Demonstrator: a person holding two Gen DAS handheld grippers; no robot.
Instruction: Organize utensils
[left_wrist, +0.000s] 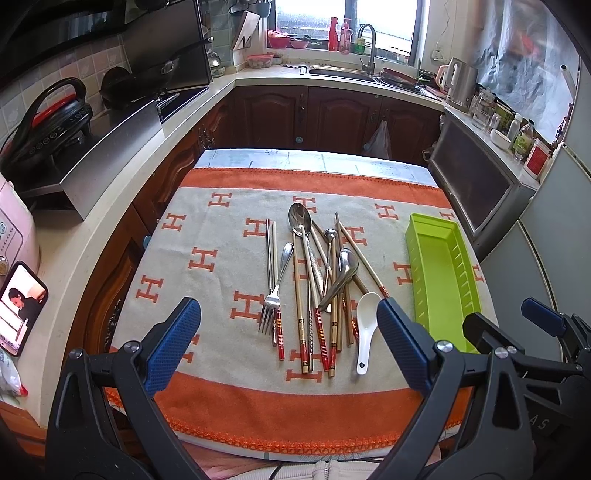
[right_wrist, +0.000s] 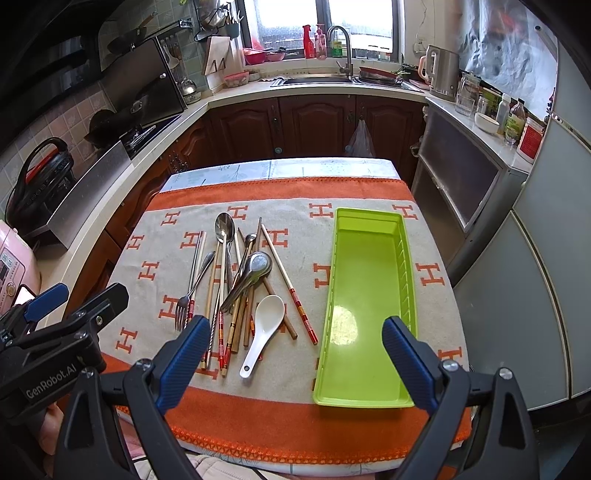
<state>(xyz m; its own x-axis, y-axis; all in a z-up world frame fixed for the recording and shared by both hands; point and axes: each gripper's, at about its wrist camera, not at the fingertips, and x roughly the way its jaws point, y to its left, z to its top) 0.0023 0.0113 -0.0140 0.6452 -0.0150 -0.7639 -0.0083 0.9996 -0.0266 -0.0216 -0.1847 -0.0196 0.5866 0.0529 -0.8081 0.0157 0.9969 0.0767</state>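
Note:
A heap of utensils lies mid-table on the towel: a fork (left_wrist: 274, 291) (right_wrist: 192, 295), metal spoons (left_wrist: 300, 218) (right_wrist: 224, 224), several chopsticks (left_wrist: 298, 314) (right_wrist: 290, 290) and a white ceramic spoon (left_wrist: 366, 325) (right_wrist: 263, 328). A green plastic tray (left_wrist: 443, 280) (right_wrist: 369, 295) sits empty to their right. My left gripper (left_wrist: 289, 314) hovers open over the near end of the heap, holding nothing. My right gripper (right_wrist: 295, 332) is open too, above the gap between the white spoon and the tray's near end.
The orange and beige towel (left_wrist: 221, 258) (right_wrist: 432, 236) covers a small table. Kitchen counters wrap the left and back; a phone (left_wrist: 20, 306) lies on the left counter. A grey cabinet (right_wrist: 461, 184) and fridge (right_wrist: 535, 295) stand to the right.

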